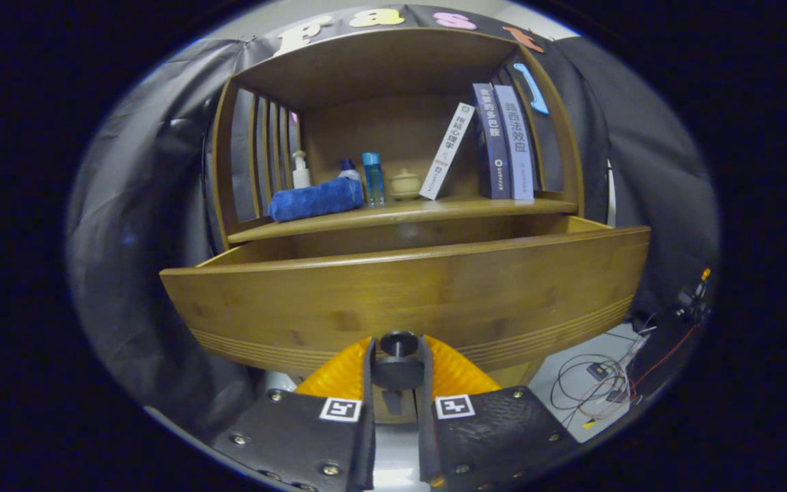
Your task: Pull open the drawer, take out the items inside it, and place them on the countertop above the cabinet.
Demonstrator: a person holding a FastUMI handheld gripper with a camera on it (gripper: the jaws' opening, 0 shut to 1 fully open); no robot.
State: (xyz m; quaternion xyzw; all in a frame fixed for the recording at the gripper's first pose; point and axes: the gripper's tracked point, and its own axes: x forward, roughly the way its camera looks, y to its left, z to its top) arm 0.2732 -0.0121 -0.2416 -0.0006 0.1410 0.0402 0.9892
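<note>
Blue towel (316, 199) lies on counter (400, 213) at left, white pump bottle (300, 171) behind it. Next, blue bottle (372, 179), small cream pot (405, 183), then white book (447, 152) leaning toward two upright books (504, 142). Below counter, drawer (407, 294) pulled out, inside hidden by front. Gripper (397, 362) squeezed narrow on black drawer knob (397, 357), one orange finger (339, 376) each side.

Black cloth wall (141, 205) behind; cables (598, 386) on pale floor (571, 383).
</note>
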